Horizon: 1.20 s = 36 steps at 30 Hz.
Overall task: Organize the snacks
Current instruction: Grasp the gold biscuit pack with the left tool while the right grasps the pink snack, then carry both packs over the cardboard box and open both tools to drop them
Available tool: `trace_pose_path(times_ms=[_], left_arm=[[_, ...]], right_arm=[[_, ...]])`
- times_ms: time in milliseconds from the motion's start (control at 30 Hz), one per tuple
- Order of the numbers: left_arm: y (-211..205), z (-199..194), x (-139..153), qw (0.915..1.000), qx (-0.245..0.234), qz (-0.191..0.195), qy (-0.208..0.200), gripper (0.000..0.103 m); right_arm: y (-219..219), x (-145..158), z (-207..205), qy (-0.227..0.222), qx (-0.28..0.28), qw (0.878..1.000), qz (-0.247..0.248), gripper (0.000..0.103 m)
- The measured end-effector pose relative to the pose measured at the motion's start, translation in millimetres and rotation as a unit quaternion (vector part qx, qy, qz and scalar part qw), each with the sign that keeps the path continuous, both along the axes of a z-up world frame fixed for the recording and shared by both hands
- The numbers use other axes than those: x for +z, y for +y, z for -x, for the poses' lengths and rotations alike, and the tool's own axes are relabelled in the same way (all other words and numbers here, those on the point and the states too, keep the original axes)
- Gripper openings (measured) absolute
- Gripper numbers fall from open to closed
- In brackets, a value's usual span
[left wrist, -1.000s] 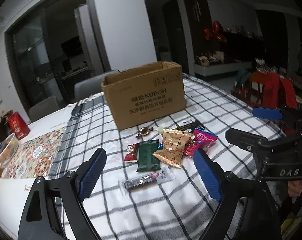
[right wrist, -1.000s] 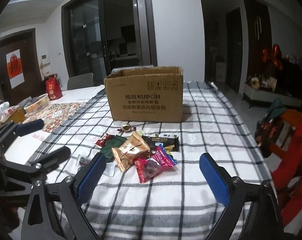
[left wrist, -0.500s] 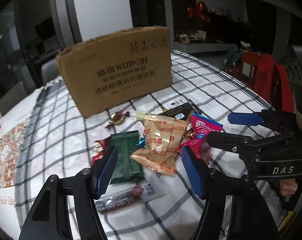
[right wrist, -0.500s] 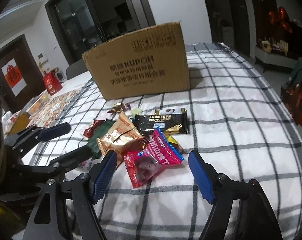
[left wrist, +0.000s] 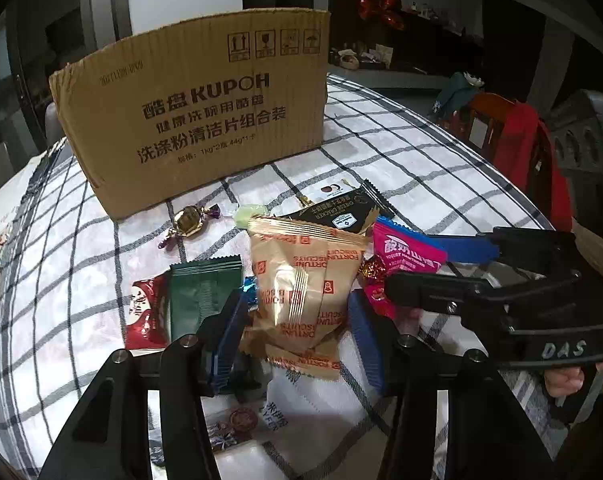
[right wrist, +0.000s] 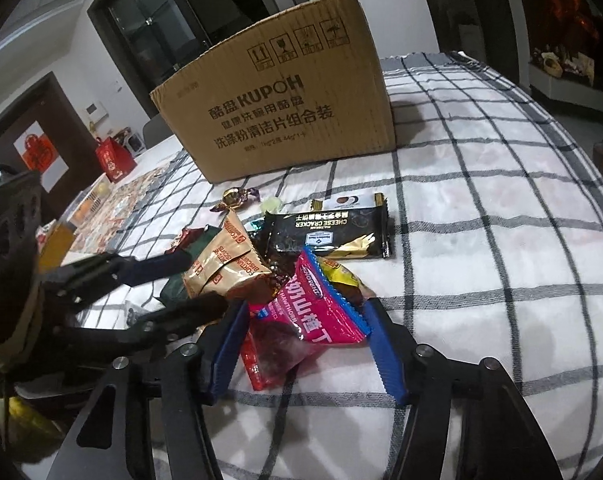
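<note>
A pile of snacks lies on the checked tablecloth [left wrist: 401, 168] in front of a cardboard box [left wrist: 197, 108]. My left gripper [left wrist: 297, 328] is open, its blue pads on either side of the tan Fortune Biscuits packet [left wrist: 301, 288]. My right gripper [right wrist: 305, 336] is open around the pink packet [right wrist: 301, 320], also seen in the left wrist view [left wrist: 401, 256]. A black cheese cracker packet [right wrist: 333, 236], a dark green packet [left wrist: 201, 300], a red packet [left wrist: 145, 316] and a gold wrapped candy [left wrist: 187, 222] lie around them.
The box [right wrist: 277, 116] stands just behind the pile. A clear wrapped bar [left wrist: 237, 424] lies under my left gripper. A red gift bag [right wrist: 113, 160] and a patterned mat [right wrist: 117, 208] sit to the left. A chair with red cloth [left wrist: 521, 152] stands at the right.
Both grippers have moved forward and down to the pile. The left one now straddles the tan packet and the right one the pink packet, jaws somewhat narrower.
</note>
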<state>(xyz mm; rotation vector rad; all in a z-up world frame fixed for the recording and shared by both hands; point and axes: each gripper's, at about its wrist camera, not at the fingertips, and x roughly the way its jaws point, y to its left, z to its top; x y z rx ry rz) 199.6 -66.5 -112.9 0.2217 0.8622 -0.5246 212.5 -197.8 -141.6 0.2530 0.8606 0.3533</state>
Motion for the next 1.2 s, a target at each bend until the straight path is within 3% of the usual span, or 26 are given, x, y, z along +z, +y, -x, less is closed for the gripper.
trace_pose_path(times_ms=[500,933,1200], left_arm=[[2,5,6,0.9995,0.029,0.014,0.004,0.038],[12,31,48,0.9968,0.062,0.039,-0.031,0.038],[14,35,83,0.9931,0.073,0.05,-0.077,0.038]], right_arm=[[2,-1,2,0.014,0.01,0.999,-0.032,0.048],[3,36,24,-0.029,0.002,0.999,-0.02,0.048],[-1,73,26,-0.078,-0.012,0.997,-0.016,0.048]])
